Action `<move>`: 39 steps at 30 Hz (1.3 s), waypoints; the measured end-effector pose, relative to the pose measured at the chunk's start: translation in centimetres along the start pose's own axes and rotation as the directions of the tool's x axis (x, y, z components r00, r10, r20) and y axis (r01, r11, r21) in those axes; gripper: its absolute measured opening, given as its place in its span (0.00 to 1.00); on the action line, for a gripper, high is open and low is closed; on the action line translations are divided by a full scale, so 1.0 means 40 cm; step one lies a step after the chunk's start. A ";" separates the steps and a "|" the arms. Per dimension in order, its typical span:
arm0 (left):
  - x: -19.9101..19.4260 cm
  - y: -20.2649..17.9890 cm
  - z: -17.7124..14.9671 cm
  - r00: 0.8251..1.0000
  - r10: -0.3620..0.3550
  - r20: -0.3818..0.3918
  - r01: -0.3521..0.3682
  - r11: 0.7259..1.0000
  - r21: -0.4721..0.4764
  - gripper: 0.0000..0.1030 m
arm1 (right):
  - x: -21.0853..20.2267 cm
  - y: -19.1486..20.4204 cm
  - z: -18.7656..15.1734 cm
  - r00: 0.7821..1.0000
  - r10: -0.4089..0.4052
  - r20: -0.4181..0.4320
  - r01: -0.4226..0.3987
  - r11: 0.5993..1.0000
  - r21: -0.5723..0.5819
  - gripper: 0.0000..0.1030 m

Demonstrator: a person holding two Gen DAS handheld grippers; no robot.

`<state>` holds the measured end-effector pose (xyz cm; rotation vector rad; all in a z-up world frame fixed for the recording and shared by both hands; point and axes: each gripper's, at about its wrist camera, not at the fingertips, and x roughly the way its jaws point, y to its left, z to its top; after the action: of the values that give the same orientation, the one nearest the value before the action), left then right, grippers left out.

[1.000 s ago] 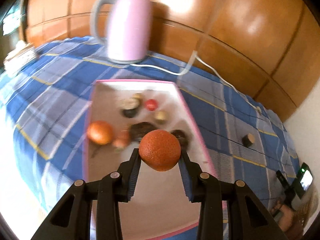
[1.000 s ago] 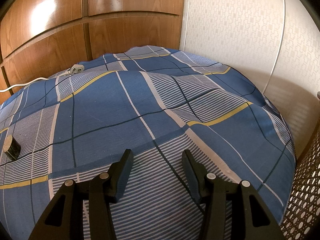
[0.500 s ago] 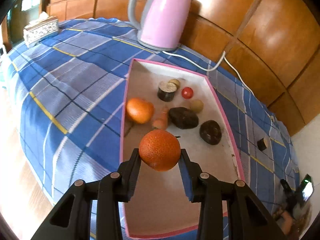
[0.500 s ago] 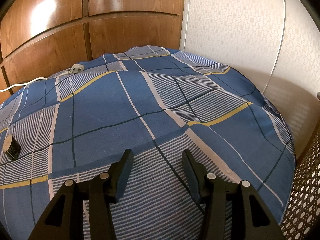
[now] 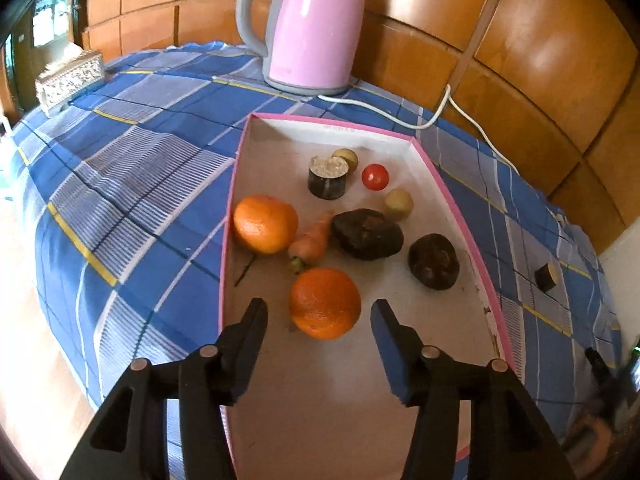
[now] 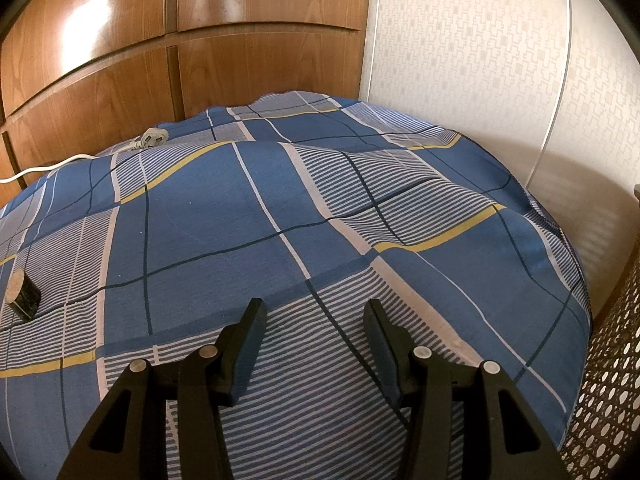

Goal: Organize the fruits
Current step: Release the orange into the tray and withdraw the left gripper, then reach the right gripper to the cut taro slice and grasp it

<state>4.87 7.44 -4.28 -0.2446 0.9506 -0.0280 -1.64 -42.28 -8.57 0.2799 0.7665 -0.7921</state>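
One round, pebbly-skinned orange [image 5: 325, 303] sits released in the pink-rimmed tray [image 5: 448, 188], the left tool's [image 5: 319, 314] jaws opening.

The left wrist camera looked steeply down, close over the pink-rimmed tray [image 5: 460, 200]. The right wrist camera faced the checked tabletop [image 6: 248, 208] and wall. The 2 views shared a dark cylinder [image 5: 547, 277] [image 6: 22, 292].

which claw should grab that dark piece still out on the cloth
Right. The dark piece lies nearer the empty right claw. The left claw is opening around an orange over the tray.
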 end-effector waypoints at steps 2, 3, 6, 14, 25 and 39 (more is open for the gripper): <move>-0.016 0.007 -0.004 1.000 0.005 0.019 -0.004 1.000 -0.013 0.53 | 0.000 0.001 -0.001 1.000 0.000 0.000 0.000 1.000 0.000 0.50; -0.025 0.008 -0.005 0.999 0.014 0.031 -0.014 1.000 -0.015 0.53 | 0.000 0.001 -0.001 1.000 0.000 0.000 0.000 1.000 0.000 0.50; -0.048 0.013 -0.007 0.997 0.046 0.067 -0.045 0.999 -0.026 0.53 | 0.000 0.001 -0.001 1.000 0.000 0.000 0.000 1.000 0.000 0.50; -0.069 0.001 -0.013 0.994 0.073 0.081 -0.072 0.997 -0.013 0.57 | 0.000 0.001 -0.001 1.000 0.000 0.000 0.000 1.000 0.000 0.50; -0.093 -0.013 -0.029 0.993 0.060 0.104 -0.061 0.998 0.007 0.59 | 0.000 0.001 -0.001 1.000 0.003 -0.002 -0.003 1.000 0.001 0.50; -0.088 0.012 -0.036 0.993 0.062 0.105 -0.059 0.998 -0.029 0.68 | -0.001 0.009 -0.001 1.000 -0.012 -0.015 0.012 1.000 -0.017 0.50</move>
<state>1.62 8.09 -2.36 -0.2385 0.8531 0.0525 -1.42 -41.97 -8.58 0.2663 0.7896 -0.7948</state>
